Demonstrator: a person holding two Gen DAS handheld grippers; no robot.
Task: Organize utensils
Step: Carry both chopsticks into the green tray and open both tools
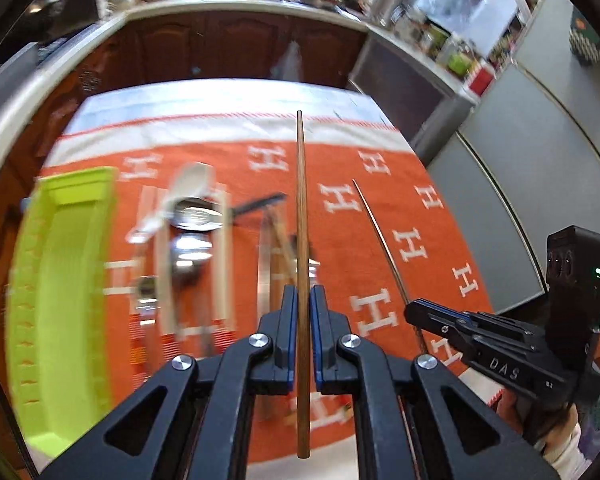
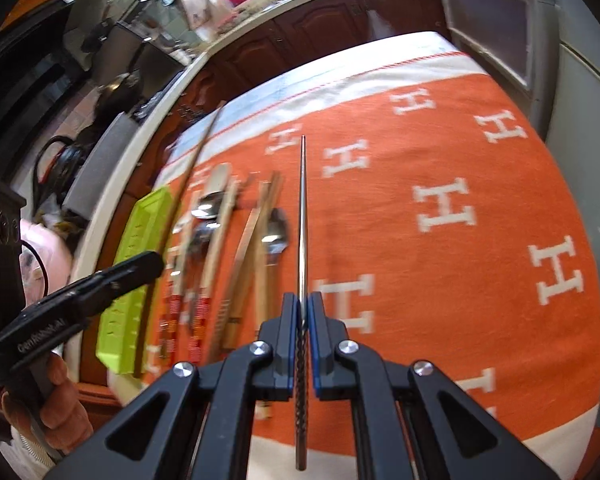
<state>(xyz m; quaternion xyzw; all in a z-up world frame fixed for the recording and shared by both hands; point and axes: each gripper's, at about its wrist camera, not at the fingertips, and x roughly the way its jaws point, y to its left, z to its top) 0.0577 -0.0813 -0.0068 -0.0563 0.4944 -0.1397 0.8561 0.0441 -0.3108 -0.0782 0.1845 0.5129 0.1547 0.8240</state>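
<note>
An orange cloth patterned with white H letters and edged by a white band is seen. A lime-green tray is shown at its side. A brown wooden chopstick is framed by black jaws lined in blue; a silver metal chopstick with a dark embossed handle is pictured likewise. Red-and-white checked handles are visible.
</note>
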